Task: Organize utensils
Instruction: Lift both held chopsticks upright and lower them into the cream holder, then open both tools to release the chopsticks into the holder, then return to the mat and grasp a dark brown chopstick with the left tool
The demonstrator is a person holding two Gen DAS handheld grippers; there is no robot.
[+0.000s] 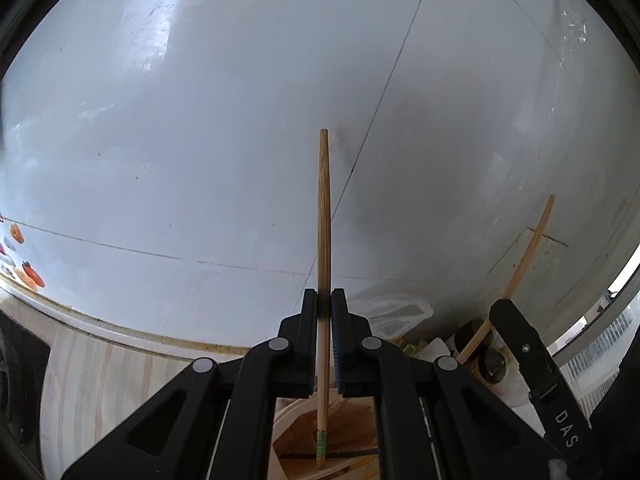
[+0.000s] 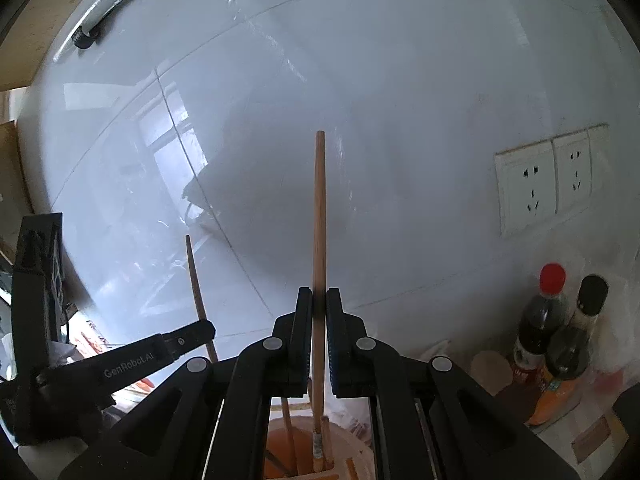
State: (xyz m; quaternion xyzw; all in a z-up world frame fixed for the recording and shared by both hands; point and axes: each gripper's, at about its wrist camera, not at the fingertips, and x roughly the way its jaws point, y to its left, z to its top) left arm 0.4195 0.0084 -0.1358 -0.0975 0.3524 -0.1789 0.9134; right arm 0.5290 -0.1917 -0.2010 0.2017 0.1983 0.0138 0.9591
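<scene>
The left gripper (image 1: pixel 324 300) is clamped tight on a wooden chopstick (image 1: pixel 323 216), and the stick stands almost straight up between its two black fingers. The thin tip pokes out far ahead of the fingers toward the white wall (image 1: pixel 200 120), and the thick end with a little green band hangs back below them, right over a wooden holder (image 1: pixel 296 448). The right gripper (image 2: pixel 319 300) is doing the same thing with a second chopstick (image 2: pixel 319 208): squeezed shut on it, stick upright, tip ahead, bottom end down behind the fingers. That bottom end sits in or just above the mouth of a round wooden pot (image 2: pixel 280 440), where a couple of other sticks already lean; I can't tell if it touches the bottom yet. So both sticks run the same way as the fingers point, and each holder is straight underneath, close to the gripper's own body, not out in front. I think the next thing is to lower each stick down along its own length and then let go. The right one looks nearer to being in. If a stick tips sideways it might miss the opening or knock the others. Off to the right of the right gripper stand two dark bottles (image 2: pixel 560 336) and some wall sockets (image 2: pixel 536 184), well away from the job.
</scene>
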